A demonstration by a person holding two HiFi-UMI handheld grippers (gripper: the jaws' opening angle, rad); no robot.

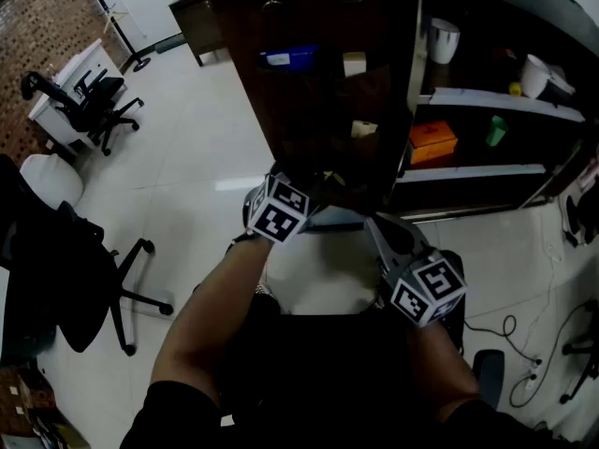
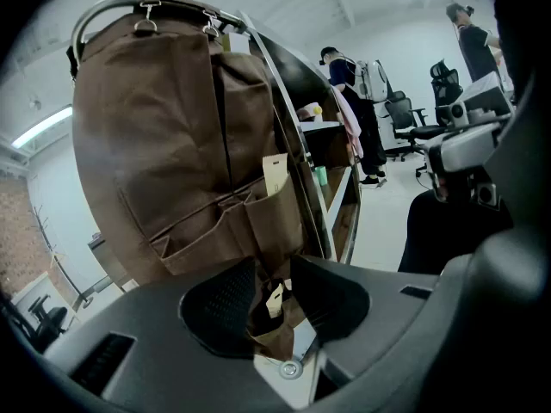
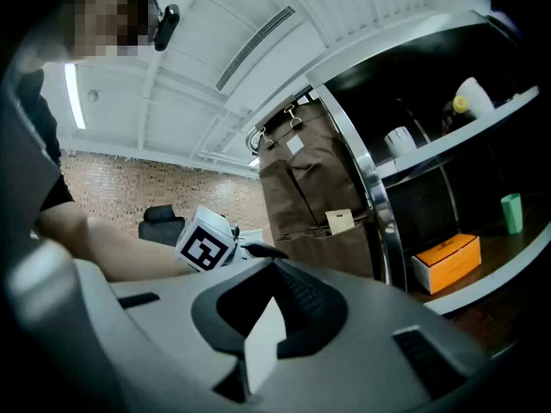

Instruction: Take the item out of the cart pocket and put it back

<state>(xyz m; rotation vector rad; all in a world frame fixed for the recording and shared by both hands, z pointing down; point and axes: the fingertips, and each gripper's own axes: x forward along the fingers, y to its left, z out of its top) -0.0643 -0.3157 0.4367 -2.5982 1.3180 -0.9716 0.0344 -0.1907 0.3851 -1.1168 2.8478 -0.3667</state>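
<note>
A brown fabric pocket organiser (image 2: 164, 144) hangs from the cart's metal rail (image 2: 112, 7); one cream card (image 2: 275, 175) stands in an upper pocket. My left gripper (image 2: 274, 269) is at the organiser's lower edge, its jaws closed on a bunched corner of brown pocket (image 2: 275, 329) with a small cream item (image 2: 274, 299) inside. In the head view the left gripper (image 1: 304, 195) reaches into the dark side of the cart (image 1: 328, 82). To its right, my right gripper (image 3: 274, 291) is held level, away from the organiser, and is shut on a white card (image 3: 263, 342).
The cart's shelves hold an orange box (image 1: 432, 141), a green cup (image 1: 495, 131) and white cups (image 1: 443, 40). Office chairs (image 1: 94, 101) stand at the left, with a black one (image 1: 56, 269) close by. Cables (image 1: 510, 330) lie on the floor at the right. People (image 2: 349, 110) stand beyond the cart.
</note>
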